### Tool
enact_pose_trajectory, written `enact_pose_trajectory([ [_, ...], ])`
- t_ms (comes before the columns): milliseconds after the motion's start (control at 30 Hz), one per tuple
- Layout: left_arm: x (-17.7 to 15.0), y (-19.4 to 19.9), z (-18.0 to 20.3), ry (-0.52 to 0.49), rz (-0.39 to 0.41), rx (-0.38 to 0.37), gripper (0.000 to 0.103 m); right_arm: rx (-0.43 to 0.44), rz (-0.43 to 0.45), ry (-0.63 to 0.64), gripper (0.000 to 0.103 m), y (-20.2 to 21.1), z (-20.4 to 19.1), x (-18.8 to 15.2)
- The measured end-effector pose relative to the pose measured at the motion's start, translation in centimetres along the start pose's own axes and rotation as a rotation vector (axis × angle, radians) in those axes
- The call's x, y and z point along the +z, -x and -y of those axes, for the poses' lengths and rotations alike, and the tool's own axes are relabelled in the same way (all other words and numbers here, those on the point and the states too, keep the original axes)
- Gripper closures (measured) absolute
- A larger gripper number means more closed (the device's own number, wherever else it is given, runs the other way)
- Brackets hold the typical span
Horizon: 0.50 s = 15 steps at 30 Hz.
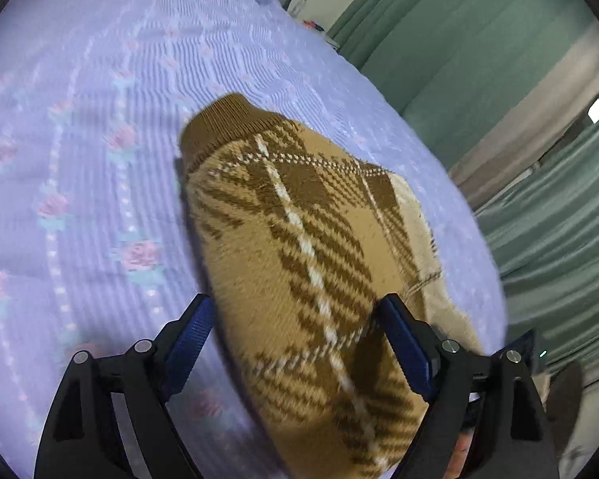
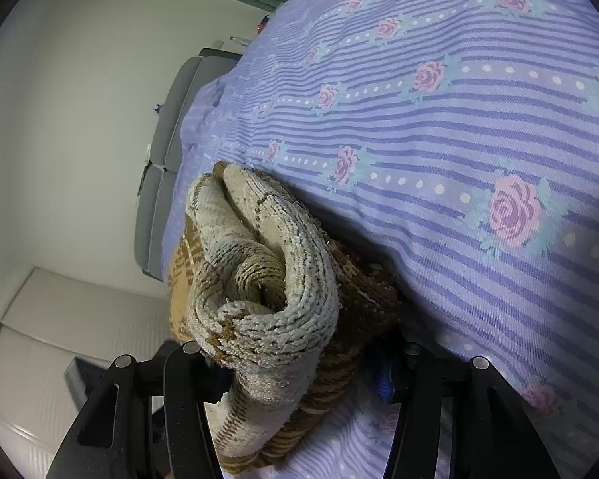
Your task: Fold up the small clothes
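Sweater (image 1: pixel 299 247) lengthwise, collar away, between wide-apart left gripper (image 1: pixel 295 315); bunched hem in right gripper's (image 2: pixel 299 355) clamp, right view only.

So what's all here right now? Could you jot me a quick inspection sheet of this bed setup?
Surface: bedspread, lilac stripes with pink roses.
Job's things: one brown plaid knit sweater, lying on the bedspread, its near end bunched up.
Clutter: small items beyond the far edge of the bed, too blurred to name.
Grippers: left gripper open, jaws either side of the sweater; right gripper shut on the bunched end.
Cables: nothing seen.
Surroundings: green curtain, pale wall.
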<state>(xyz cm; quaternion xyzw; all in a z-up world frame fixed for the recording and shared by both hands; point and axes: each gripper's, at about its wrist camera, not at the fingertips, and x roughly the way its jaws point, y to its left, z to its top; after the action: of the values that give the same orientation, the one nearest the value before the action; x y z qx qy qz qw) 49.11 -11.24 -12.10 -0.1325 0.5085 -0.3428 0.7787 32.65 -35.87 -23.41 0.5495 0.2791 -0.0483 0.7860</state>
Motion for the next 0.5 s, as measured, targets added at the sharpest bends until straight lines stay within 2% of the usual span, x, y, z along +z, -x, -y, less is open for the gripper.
enact_pose_trajectory([
  [133,0.5,-1.2,-0.5,0.029,-0.026,-0.033,0.01,-0.007,0.005,0.016,0.05,0.1,-0.2,0.0],
  [300,0.0,-2.1,-0.6,0.057,-0.021,-0.054,0.008,-0.019,0.013,0.026,0.05,0.4,-0.5,-0.3],
  [400,-0.4,-2.4,-0.5,0.059,-0.012,-0.045,0.01,-0.032,0.02,0.041,0.05,0.4,-0.8,-0.5],
  [500,-0.5,-2.4,0.3,0.034,-0.007,-0.015,0.018,-0.054,0.026,0.064,0.05,0.6,-1.4,-0.8],
])
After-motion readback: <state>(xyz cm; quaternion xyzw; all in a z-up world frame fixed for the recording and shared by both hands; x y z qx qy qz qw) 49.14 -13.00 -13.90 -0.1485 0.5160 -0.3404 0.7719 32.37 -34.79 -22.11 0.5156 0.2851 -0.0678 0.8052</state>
